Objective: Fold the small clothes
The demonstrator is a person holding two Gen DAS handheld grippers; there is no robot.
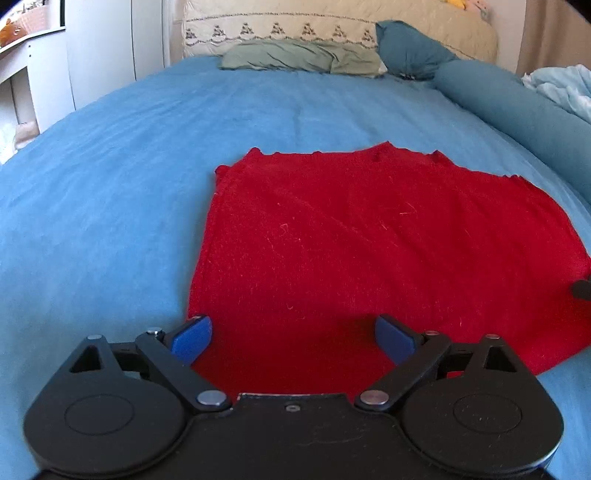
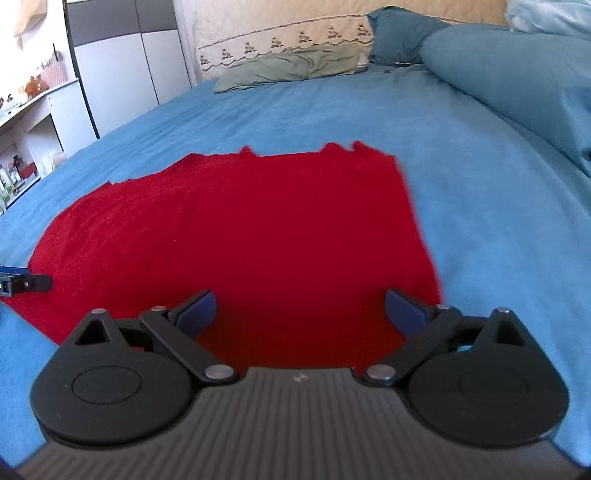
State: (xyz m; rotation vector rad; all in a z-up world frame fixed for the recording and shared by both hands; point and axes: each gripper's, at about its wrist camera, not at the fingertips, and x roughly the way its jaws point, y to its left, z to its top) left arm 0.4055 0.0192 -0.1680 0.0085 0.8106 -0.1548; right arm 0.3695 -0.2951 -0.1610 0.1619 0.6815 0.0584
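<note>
From where I stand there is no writing to read anywhere. The right gripper (image 2: 299, 314) has one small pale mark on its ribbed grey body, near the front edge, too small to make out as a letter or a logo. The cream bed cover (image 1: 280, 31) at the head of the bed carries a row of stitched dark figures, which is decoration, not words.

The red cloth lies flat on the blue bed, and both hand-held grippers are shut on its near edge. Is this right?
Not quite. The red cloth lies flat on the blue bed, but both the left hand-held gripper and right hand-held gripper are open, as each wrist view shows.
</note>
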